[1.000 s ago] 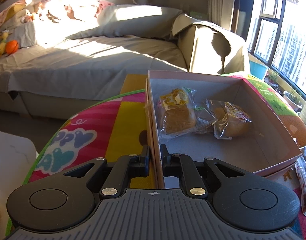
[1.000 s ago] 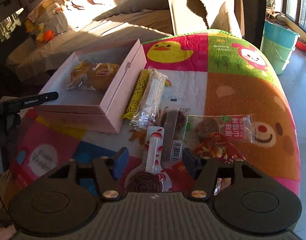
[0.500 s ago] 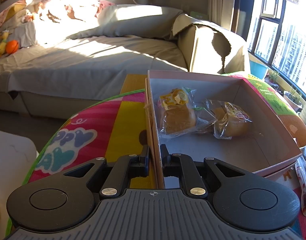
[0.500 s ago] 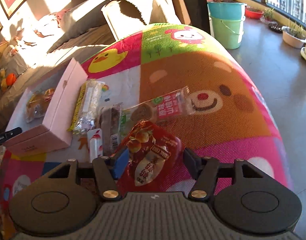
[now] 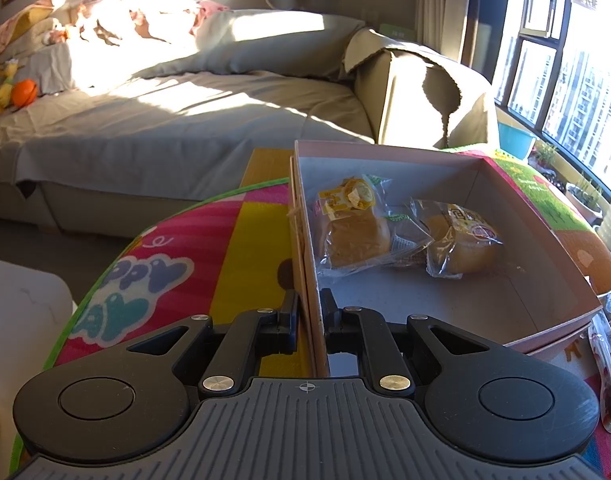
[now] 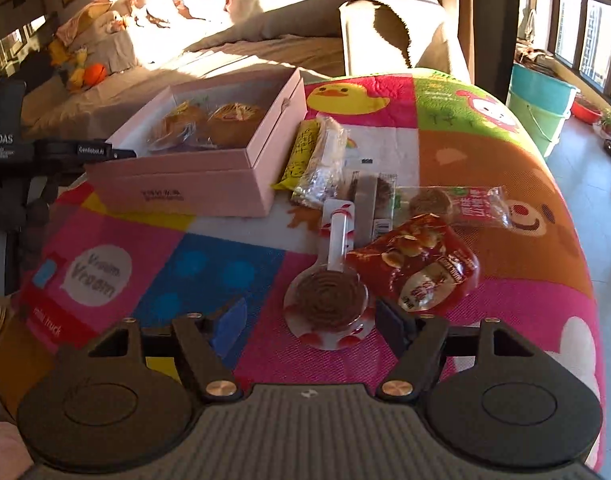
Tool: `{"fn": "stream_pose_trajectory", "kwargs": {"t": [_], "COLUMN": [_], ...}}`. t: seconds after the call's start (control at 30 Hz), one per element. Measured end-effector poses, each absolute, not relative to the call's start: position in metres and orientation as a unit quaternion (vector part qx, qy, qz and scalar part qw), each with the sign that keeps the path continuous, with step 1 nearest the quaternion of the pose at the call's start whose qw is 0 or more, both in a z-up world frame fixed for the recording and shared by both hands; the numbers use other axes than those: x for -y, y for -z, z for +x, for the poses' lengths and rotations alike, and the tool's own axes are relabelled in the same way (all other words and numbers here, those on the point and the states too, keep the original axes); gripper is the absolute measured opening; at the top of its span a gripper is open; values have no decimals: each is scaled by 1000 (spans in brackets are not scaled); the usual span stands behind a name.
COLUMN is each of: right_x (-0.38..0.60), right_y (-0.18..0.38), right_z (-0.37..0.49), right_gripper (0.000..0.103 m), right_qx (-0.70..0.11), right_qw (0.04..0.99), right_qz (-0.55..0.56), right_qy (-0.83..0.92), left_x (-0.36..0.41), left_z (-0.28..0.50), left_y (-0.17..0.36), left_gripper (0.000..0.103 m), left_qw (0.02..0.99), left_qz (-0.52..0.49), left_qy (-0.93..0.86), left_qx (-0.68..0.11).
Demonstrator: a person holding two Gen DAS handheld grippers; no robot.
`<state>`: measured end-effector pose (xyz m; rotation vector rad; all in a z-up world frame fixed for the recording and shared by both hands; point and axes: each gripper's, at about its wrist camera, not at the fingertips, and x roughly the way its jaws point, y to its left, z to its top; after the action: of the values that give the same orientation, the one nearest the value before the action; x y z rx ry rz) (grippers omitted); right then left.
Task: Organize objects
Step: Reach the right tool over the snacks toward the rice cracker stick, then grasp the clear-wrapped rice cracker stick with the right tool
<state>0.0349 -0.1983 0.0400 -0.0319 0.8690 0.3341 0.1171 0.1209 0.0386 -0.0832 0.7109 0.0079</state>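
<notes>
A pink box [image 5: 553, 280] stands open on the colourful play mat, with two wrapped buns [image 5: 353, 232] [image 5: 461, 240] inside. My left gripper [image 5: 310, 308] is shut on the box's near-left wall. In the right wrist view the box [image 6: 177, 184] is at the left, and loose snacks lie to its right. They include a yellow pack [image 6: 301, 152], a clear bar [image 6: 325, 160], a dark bar [image 6: 369, 204] and a red snack bag [image 6: 421, 268]. A round spiral lollipop [image 6: 325, 304] in clear wrap lies between the pads of my right gripper [image 6: 310, 320]. Its jaws are opening and do not touch the lollipop.
The play mat [image 6: 485, 152] curves down at its right and far edges. A covered sofa [image 5: 185, 112] runs behind it, and a teal and green bucket [image 6: 541, 108] stands by the windows. A white stool [image 5: 21, 300] sits left of the mat.
The right gripper swung back left from over the red bag to the round lollipop, and its jaws widened. The left gripper kept its hold on the box wall.
</notes>
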Motion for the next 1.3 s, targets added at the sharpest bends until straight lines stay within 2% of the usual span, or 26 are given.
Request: {"fn": "stream_pose_trajectory", "kwargs": {"t": [0.2,0.23,0.27,0.3,0.97,1.17,1.3], "right_x": [189,187,184,182,184,195,210], "right_y": [-24,-25,-25,-26,-52,-76,-66], "right_z": [53,52,51,50,21,73,139], "right_gripper": [71,68,59,54,55,55,55], "right_qx": [-425,-420,-419,-418,-432,-375,-374], "right_qw": [896,897,898,897,885,911,906], "right_qz": [-10,-14,-20,-26,-22,41,138], "right_qy": [-131,-133,-136,-140,-174,-168,-145], "left_x": [-121,-121,-121,-121,-121,-120,-119], "left_z": [116,116,116,116,115,115,116], "left_y": [-38,-38,-38,-38,-39,-40,-40], "left_gripper": [13,13,13,13,14,13,13], "left_qw": [937,937,937,937,938,937,937], "left_qz": [-39,-40,-40,-40,-45,-43,-42], "left_qy": [-3,-3,-3,-3,-3,-5,-6], "left_qx": [-348,-348,-348,-347,-345,-346,-347]}}
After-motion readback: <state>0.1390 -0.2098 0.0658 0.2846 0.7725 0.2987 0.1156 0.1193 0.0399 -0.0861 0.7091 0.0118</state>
